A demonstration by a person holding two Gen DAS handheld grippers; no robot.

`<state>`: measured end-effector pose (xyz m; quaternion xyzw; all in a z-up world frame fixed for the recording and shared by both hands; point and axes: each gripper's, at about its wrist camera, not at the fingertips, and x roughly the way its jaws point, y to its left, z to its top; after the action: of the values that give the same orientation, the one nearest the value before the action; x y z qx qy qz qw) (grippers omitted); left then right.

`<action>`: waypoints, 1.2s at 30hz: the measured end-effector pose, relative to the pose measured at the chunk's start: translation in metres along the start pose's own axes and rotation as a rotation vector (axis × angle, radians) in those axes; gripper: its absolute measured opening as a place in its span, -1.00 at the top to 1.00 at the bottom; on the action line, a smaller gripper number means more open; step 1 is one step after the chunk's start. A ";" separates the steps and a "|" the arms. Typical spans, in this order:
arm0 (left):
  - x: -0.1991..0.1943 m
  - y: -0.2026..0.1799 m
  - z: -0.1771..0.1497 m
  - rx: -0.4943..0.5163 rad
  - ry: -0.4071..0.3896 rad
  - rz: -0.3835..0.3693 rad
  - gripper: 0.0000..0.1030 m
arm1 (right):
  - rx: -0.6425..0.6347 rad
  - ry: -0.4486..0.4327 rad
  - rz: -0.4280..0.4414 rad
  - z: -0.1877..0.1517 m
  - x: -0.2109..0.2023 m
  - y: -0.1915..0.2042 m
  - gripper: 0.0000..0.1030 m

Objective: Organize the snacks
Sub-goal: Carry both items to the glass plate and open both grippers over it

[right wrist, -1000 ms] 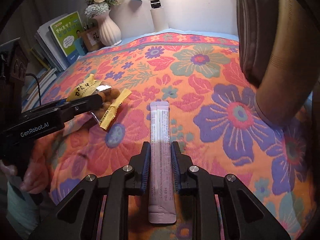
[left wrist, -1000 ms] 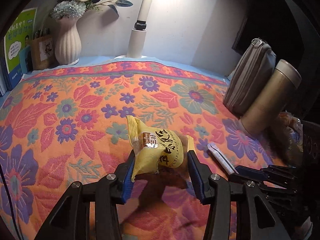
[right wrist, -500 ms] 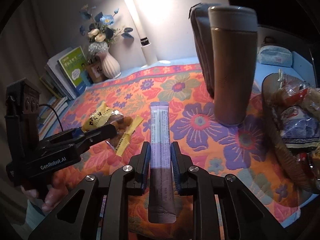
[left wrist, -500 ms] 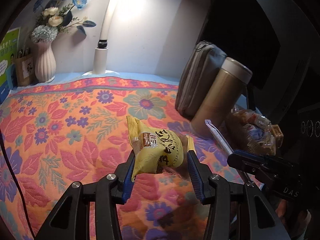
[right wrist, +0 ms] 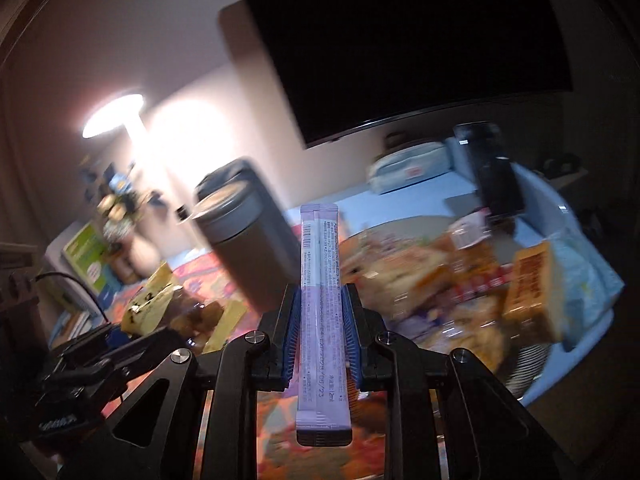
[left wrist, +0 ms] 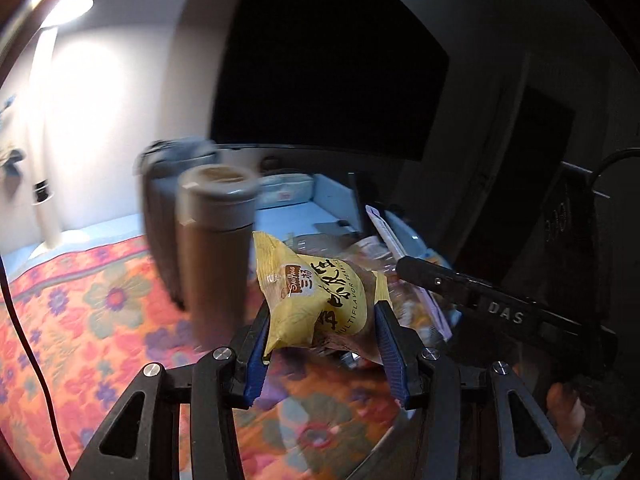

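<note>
My left gripper [left wrist: 322,320] is shut on a yellow peanut snack packet [left wrist: 316,300] and holds it in the air above the floral cloth [left wrist: 80,320]. My right gripper [right wrist: 320,312] is shut on a long purple stick sachet [right wrist: 322,292], also held aloft. That sachet and the right gripper show at the right of the left wrist view [left wrist: 384,232]. Behind both lies a basket of wrapped snacks [right wrist: 460,276], blurred. The yellow packet shows low left in the right wrist view [right wrist: 154,300].
A tall brown thermos [left wrist: 216,240] stands just left of the snack basket, with a grey pouch [left wrist: 160,216] behind it. A dark screen [left wrist: 320,60] hangs on the wall. A lamp [right wrist: 114,114], a vase of flowers [right wrist: 120,216] and books [right wrist: 86,260] are at the far left.
Both grippers have lifted off the cloth and swung right toward the snack basket, each still holding its item. The views now tilt up and blur with motion.
</note>
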<state>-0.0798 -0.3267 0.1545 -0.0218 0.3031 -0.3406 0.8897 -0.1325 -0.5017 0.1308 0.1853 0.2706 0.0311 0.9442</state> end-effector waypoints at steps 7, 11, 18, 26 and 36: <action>0.058 -0.039 0.048 0.005 0.028 -0.008 0.09 | 0.098 -0.009 -0.065 0.019 0.002 -0.058 0.61; 0.086 -0.048 0.062 0.000 0.048 0.004 0.09 | 0.114 -0.009 -0.074 0.021 0.003 -0.072 0.61; 0.113 -0.042 0.068 -0.007 0.047 0.064 -0.36 | 0.139 0.013 -0.078 0.026 0.013 -0.086 0.59; 0.086 -0.029 0.066 -0.021 0.026 0.053 -0.36 | 0.165 0.028 -0.059 0.018 0.007 -0.088 0.59; 0.010 0.003 0.049 -0.030 -0.061 0.104 -0.36 | 0.094 0.043 0.002 0.009 0.000 -0.036 0.59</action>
<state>-0.0454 -0.3392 0.1886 -0.0298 0.2816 -0.2885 0.9147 -0.1290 -0.5385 0.1247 0.2289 0.2920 0.0231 0.9283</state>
